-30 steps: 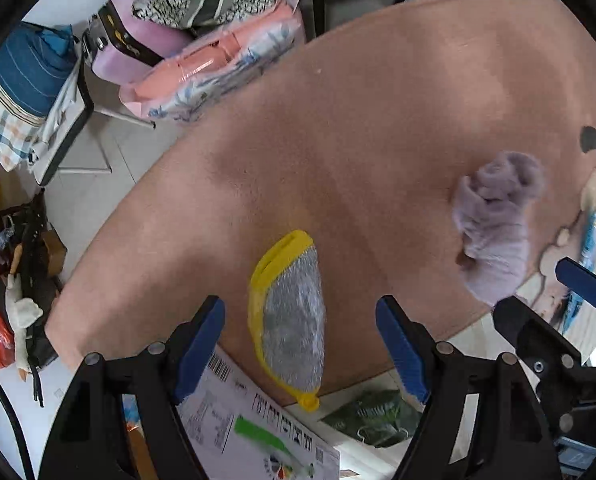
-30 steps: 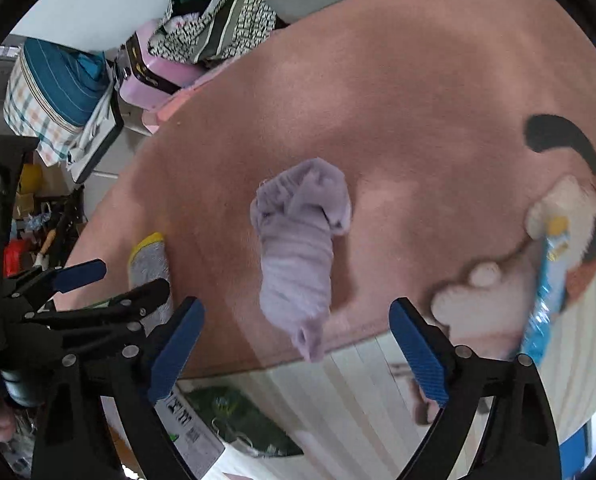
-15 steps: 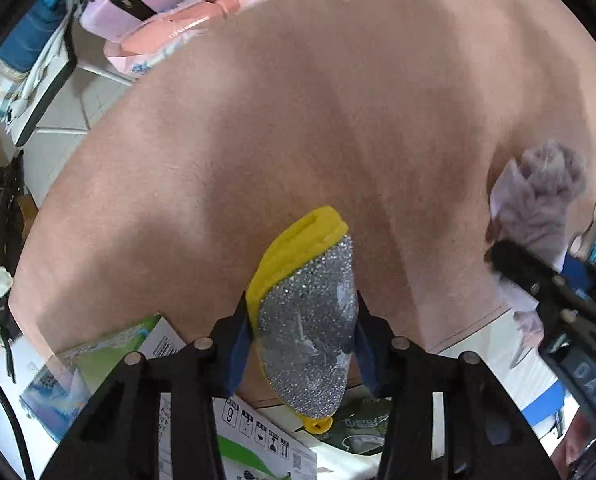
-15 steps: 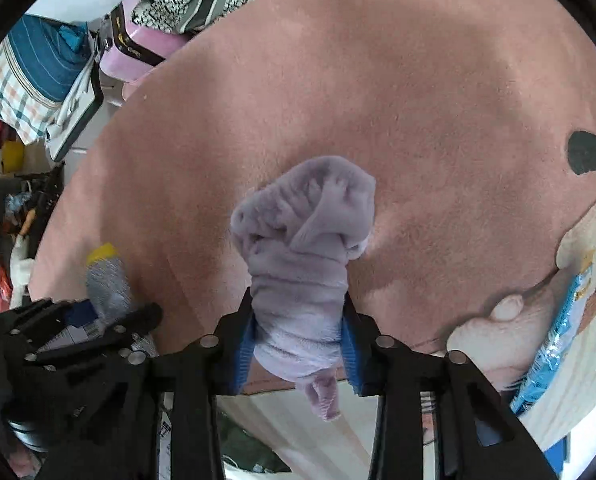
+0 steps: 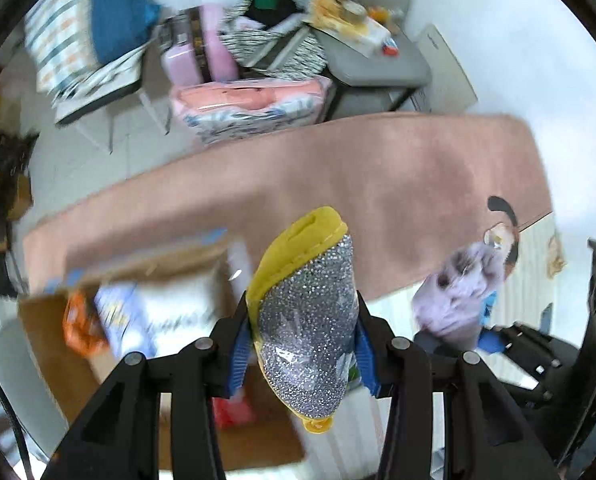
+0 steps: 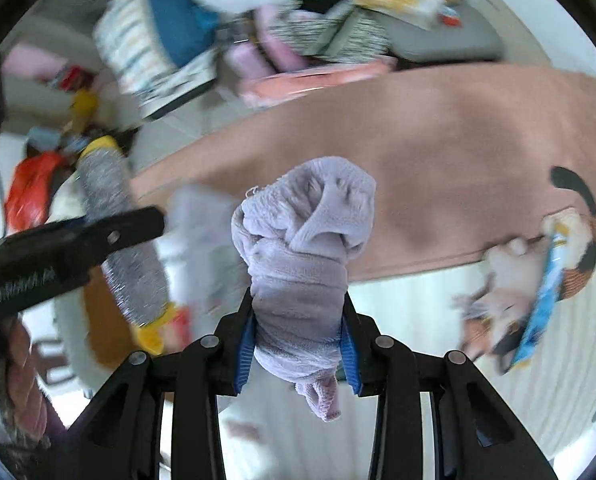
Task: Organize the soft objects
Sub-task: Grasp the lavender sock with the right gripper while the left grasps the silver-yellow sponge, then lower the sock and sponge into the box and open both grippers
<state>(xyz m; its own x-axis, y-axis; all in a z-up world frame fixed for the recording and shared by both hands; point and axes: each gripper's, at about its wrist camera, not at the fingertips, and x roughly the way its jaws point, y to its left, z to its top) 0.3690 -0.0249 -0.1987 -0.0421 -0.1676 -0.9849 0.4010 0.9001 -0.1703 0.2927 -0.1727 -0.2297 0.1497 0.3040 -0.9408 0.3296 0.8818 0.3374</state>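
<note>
**Both soft items gripped and raised clear of the pink mat**

Gripping the glittery silver scrubber with yellow trim point(image 5: 308, 324) in the left tongs point(image 5: 302, 344), blue pads pressing in on its two flanks, yellow edge pointing toward 12 o'clock and the small yellow tab hanging at 6. Clamping low on the body, probably so the soft bulk is not folding over. Pinching the rolled lilac cloth point(image 6: 304, 268) in the right tongs point(image 6: 298, 340) around its narrow waist, loose tail drooping at 6 o'clock and the fuller rolled end bulging toward 12; holding at the waist likely keeping the roll from unwinding.

Carrying both items above the pink mat point(image 5: 338, 168), neither touching it. Showing, at 9 o'clock in the left view, a blurred cardboard box point(image 5: 149, 292) with packets inside, possibly the drop-off spot, though too smeared to confirm. Lying at 3 o'clock in the right view, a blue wrapper point(image 6: 546, 292) on a cat-shaped rug point(image 6: 578, 240), well apart from both tongs
</note>
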